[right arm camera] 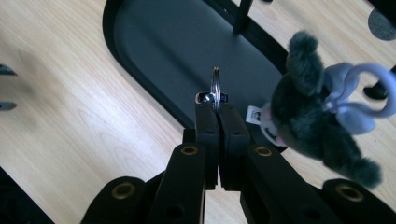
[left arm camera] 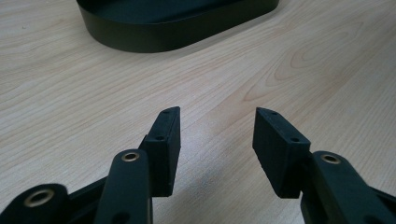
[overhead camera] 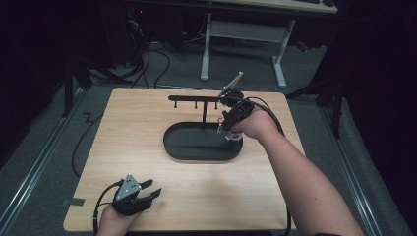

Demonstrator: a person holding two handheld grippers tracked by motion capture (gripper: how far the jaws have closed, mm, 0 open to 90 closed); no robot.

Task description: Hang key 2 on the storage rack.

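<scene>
Right gripper (right arm camera: 218, 114), fingers pinching the key ring (right arm camera: 215, 86) of a grey plush keychain (right arm camera: 310, 116), hovers over the black stand (overhead camera: 202, 142) tray, seemingly unhung; left gripper (left arm camera: 217, 140), fingers spread, idles on the bench (overhead camera: 147, 128).

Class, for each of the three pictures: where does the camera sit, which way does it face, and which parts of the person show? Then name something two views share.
High view: above the near side, facing forward and down on the wooden table; both forearms, left tongs, right tongs.
Left gripper view: on the left tongs, low along the tabletop, open.
Right gripper view: on the right tongs, facing down, shut on a key ring with a plush toy.
Shared: the black oval tray.
</scene>
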